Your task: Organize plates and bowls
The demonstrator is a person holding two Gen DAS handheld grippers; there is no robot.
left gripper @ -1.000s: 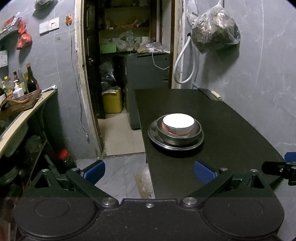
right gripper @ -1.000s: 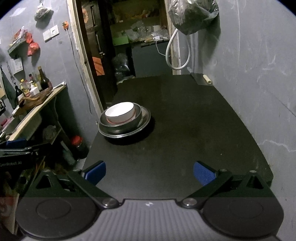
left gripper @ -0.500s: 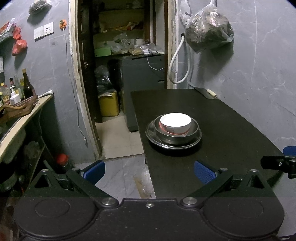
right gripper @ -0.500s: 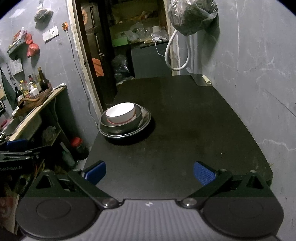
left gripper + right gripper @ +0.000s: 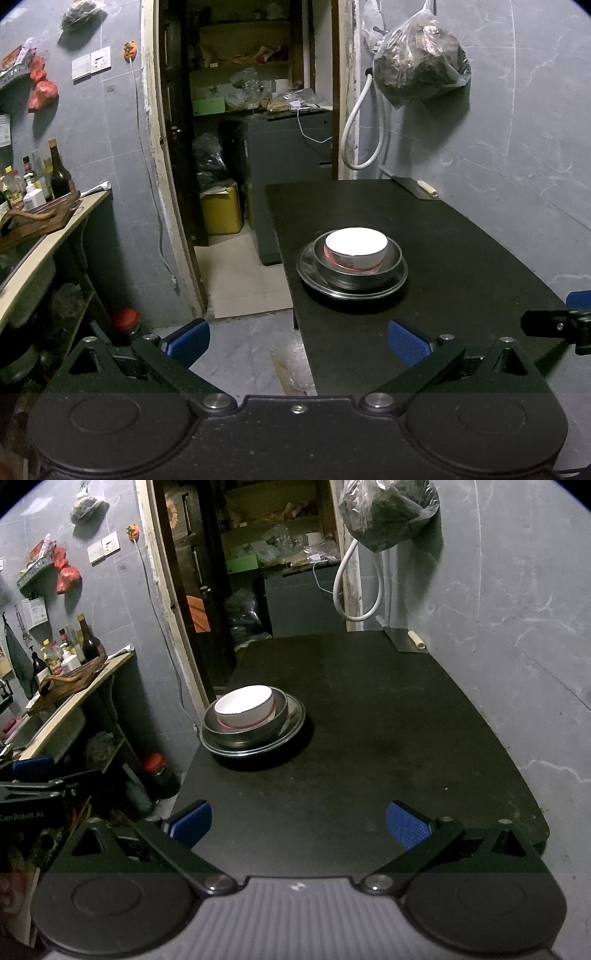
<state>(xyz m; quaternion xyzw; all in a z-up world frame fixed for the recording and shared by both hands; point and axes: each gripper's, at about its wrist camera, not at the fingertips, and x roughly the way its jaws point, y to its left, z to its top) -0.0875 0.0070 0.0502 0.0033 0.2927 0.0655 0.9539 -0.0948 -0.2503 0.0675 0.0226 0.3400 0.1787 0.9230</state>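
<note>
- Stacked dishes sit on the matte black tabletop toward its left edge: a white ceramic bowl with a red band nests in a steel bowl, which rests on a round steel plate.
- From the left wrist view the stack lies at about 1 o'clock, well apart from the left gripper; from the right wrist view it lies at about 11 o'clock, well apart from the right gripper.
- Both grippers have their blue-padded fingers spread wide, grasping nothing.
- The left gripper hangs partly off the table's left edge, over pale floor tiles; the right gripper hangs over the table's near end.
- At the far right corner, around 1 o'clock, a flat metal blade with a pale handle lies on the tabletop.
- Grey marbled wall tiles border the table on the right; a clear plastic bag of dark contents hangs on them beside a white hose.
- An open doorway at 12 o'clock shows cluttered shelves and a yellow canister.
- At 9 o'clock, a counter carries bottles and a wooden board.
</note>
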